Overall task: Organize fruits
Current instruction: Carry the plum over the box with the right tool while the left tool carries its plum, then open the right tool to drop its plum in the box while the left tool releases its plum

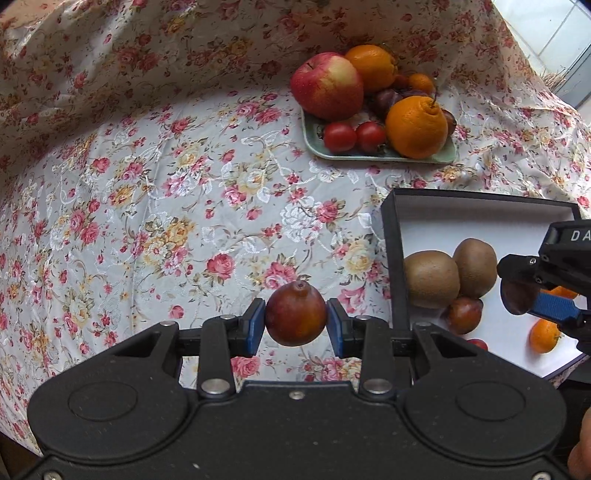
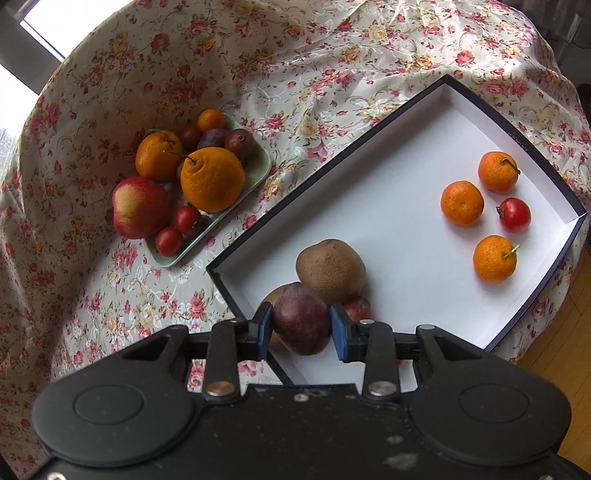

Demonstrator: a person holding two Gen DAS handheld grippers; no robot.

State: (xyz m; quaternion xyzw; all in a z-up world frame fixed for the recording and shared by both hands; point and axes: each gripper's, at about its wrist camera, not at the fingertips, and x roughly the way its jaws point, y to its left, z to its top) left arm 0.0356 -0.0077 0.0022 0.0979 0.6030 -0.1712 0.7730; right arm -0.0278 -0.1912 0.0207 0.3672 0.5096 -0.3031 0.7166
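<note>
My left gripper [image 1: 295, 320] is shut on a dark red plum [image 1: 295, 314], held above the floral cloth just left of the black-rimmed white box [image 1: 395, 236]. My right gripper [image 2: 301, 325] is shut on a purple plum [image 2: 301, 317] over the box's near corner [image 2: 229, 280]. In the box lie kiwis [image 2: 330, 271], a reddish plum [image 1: 463, 314], three tangerines [image 2: 461, 203] and a cherry tomato [image 2: 514, 214]. The green plate [image 1: 314, 142] carries an apple [image 1: 327, 86], large oranges [image 1: 417, 127], cherry tomatoes [image 1: 340, 136], plums and a small tangerine. The right gripper [image 1: 524, 297] also shows in the left wrist view with its plum.
A flower-print cloth [image 1: 166, 206] covers the round table and rises in folds at the back. A wooden floor [image 2: 554, 350] shows past the table's right edge. A bright window [image 2: 40, 14] is at the far left in the right wrist view.
</note>
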